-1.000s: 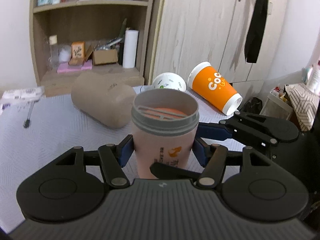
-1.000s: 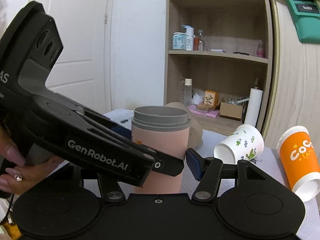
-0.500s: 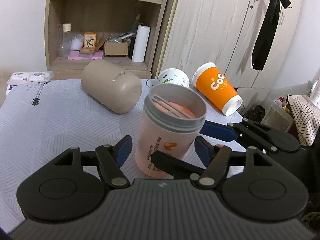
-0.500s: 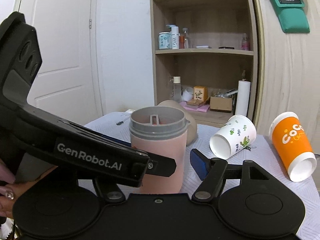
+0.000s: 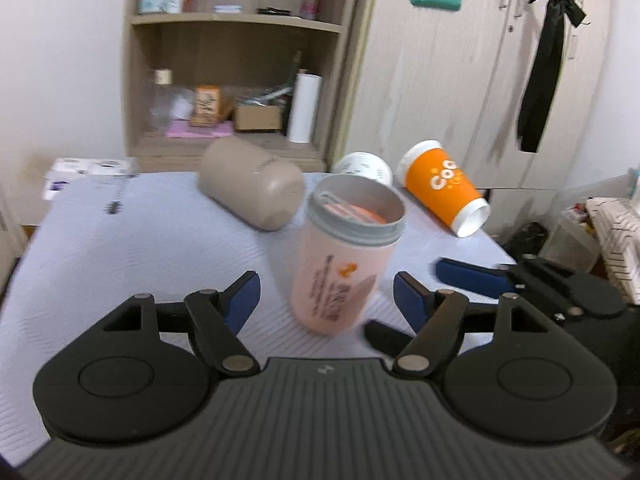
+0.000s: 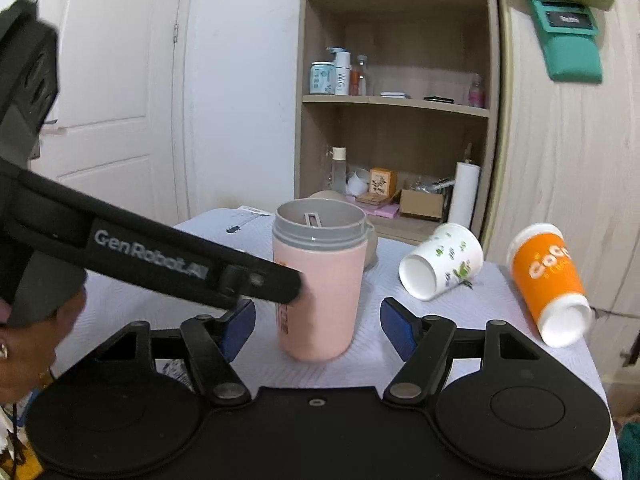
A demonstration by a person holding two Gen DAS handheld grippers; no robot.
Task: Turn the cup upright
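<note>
A pink cup with a grey rim [image 5: 340,264] stands upright on the pale blue tablecloth [image 5: 132,240], its open mouth up. It also shows in the right wrist view [image 6: 320,284]. My left gripper [image 5: 326,298] is open, its blue pads apart from the cup's sides. My right gripper [image 6: 316,326] is open too, just short of the cup's base. The left gripper's arm [image 6: 160,260] crosses the right wrist view at the left.
A beige cup [image 5: 252,188], a white floral paper cup [image 6: 440,266] and an orange paper cup [image 6: 548,280] lie on their sides behind the pink cup. A wooden shelf unit [image 6: 396,120] and wardrobe [image 5: 460,80] stand beyond the table's far edge.
My left gripper has opened, let go of the pink cup and pulled back and up. The right gripper has drawn back a little. The cup stays upright on the table.
</note>
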